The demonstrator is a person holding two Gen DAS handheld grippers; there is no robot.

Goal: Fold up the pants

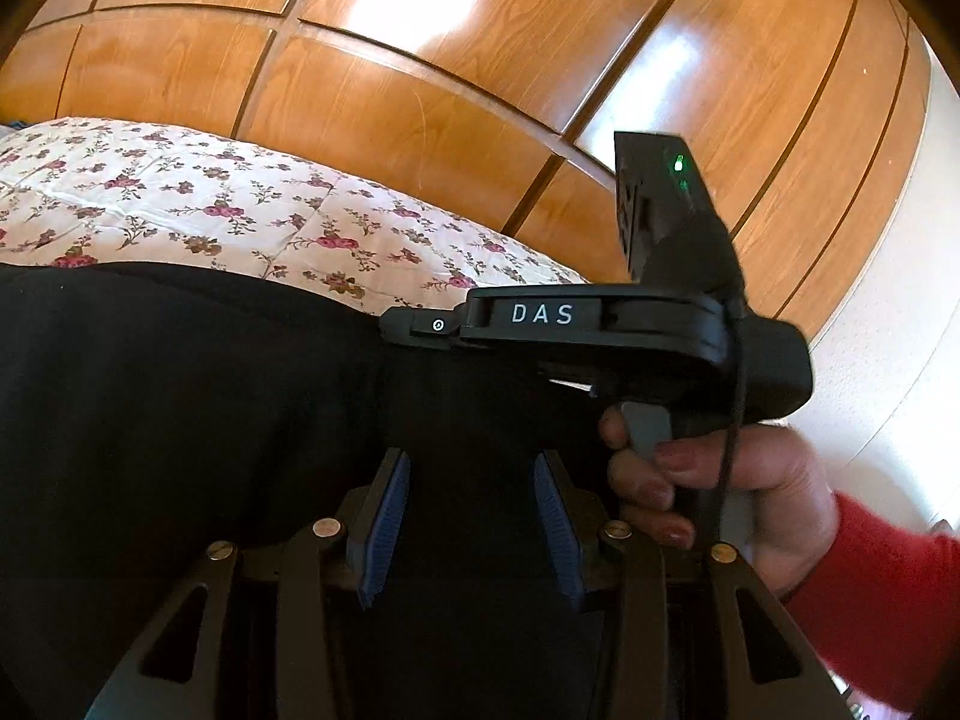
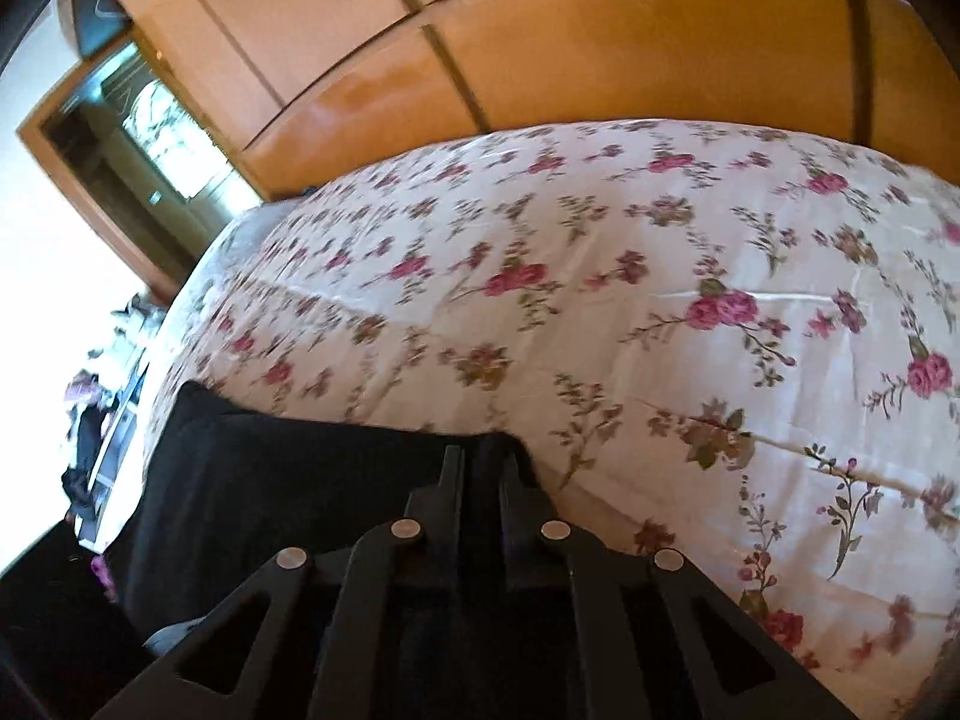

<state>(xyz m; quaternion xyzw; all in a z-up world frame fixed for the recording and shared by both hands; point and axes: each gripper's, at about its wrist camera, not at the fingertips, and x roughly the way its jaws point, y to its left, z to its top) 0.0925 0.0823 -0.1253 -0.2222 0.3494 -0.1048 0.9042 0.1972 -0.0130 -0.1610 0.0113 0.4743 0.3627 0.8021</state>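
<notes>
Black pants (image 1: 198, 396) lie on a floral bedspread (image 1: 198, 198). My left gripper (image 1: 471, 468) is open over the black cloth, its blue pads (image 1: 390, 516) apart, nothing between them that I can tell is gripped. My right gripper shows in the left wrist view (image 1: 420, 327) as a black tool marked DAS, held by a hand in a red sleeve, its tip at the pants' edge. In the right wrist view the right gripper (image 2: 480, 462) is shut on the edge of the black pants (image 2: 288, 480), with the fingers nearly together.
The bedspread (image 2: 660, 312) fills the right wrist view to the right and far side. A wooden wardrobe (image 1: 456, 60) stands behind the bed. A doorway and shelves (image 2: 120, 150) are at the left. A white wall (image 1: 888, 324) is at the right.
</notes>
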